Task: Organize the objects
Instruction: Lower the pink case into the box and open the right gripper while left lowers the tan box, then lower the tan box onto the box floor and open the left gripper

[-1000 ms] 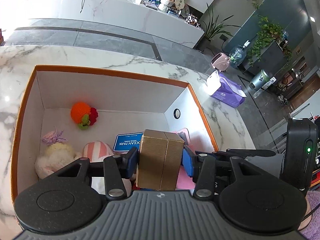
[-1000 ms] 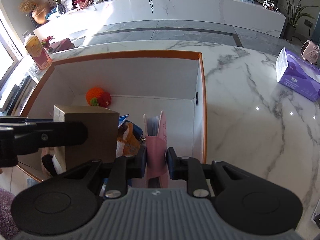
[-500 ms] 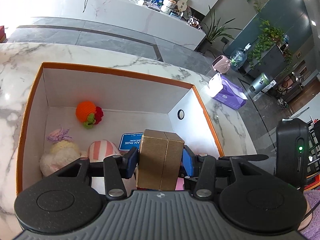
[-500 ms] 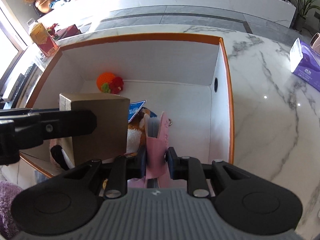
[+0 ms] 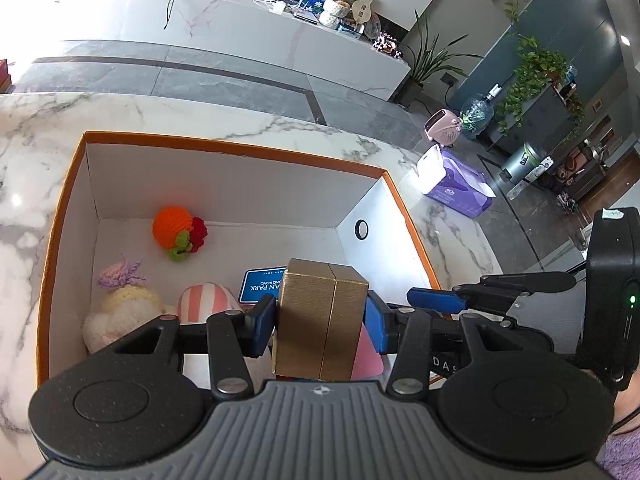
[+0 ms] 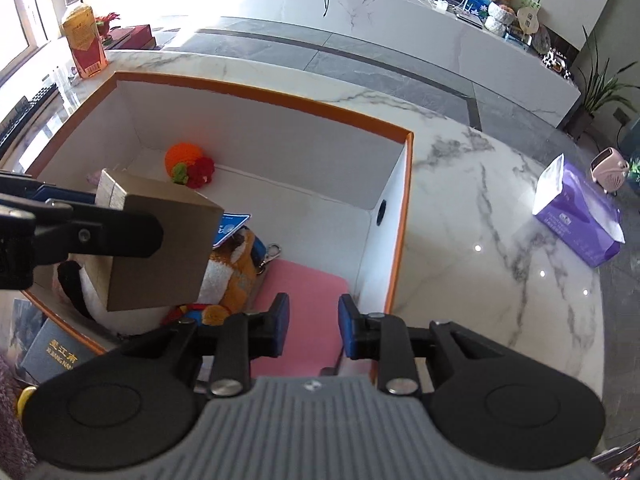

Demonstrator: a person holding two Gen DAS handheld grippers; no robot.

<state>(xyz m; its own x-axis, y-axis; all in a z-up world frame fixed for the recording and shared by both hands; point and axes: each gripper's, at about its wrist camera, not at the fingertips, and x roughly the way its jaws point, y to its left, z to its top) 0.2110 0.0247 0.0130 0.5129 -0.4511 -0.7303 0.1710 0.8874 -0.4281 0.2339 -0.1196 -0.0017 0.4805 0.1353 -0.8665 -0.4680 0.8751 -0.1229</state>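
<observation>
- At the left of the right wrist view, a dark booklet [image 6: 56, 354] is lying outside the orange-rimmed box [image 6: 256, 90], judged as possibly waiting to be sorted.
- In the left wrist view, a knitted orange toy [image 5: 176, 229], a cream plush [image 5: 120, 312] and a blue card [image 5: 262, 286] are already being kept inside the box.
- At centre, the gold box [image 5: 320, 320] is being held clamped between the left gripper [image 5: 320, 322] fingers, above the box; its placing is judged unfinished.
- At lower centre of the right wrist view, the right gripper [image 6: 309, 330] fingers are being held apart, empty, over the pink pouch [image 6: 300, 312] lying inside.
- At the right, a purple tissue pack [image 6: 576, 220] is sitting on the marble table [image 6: 480, 280].
</observation>
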